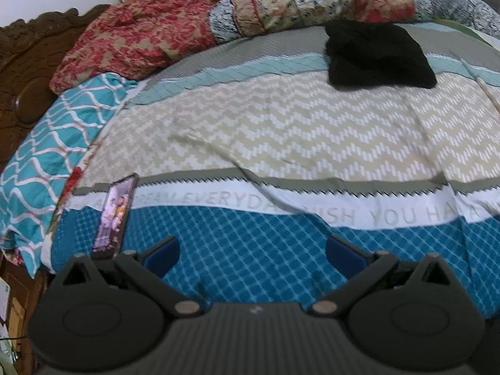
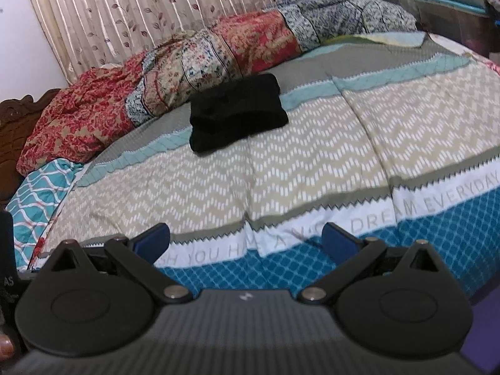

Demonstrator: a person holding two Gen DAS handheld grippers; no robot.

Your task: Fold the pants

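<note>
Black pants [image 1: 378, 54] lie as a compact folded bundle on the far part of the bed, on the grey and teal stripes of the bedspread [image 1: 281, 131]. In the right wrist view the same pants [image 2: 237, 111] sit at mid-distance, just in front of the rolled quilt. My left gripper [image 1: 251, 254] hovers open over the blue diamond band near the bed's front edge, far from the pants, with nothing between its blue pads. My right gripper [image 2: 247, 240] is likewise open and holds nothing, above the white lettered stripe.
A phone [image 1: 114, 215] with a lit screen lies on the bed at the front left. A rolled patchwork quilt [image 2: 218, 56] and red floral pillow [image 2: 78, 118] line the far side. A teal pillow [image 1: 47, 156] and carved wooden headboard [image 1: 28, 72] stand left. Curtains [image 2: 140, 15] hang behind.
</note>
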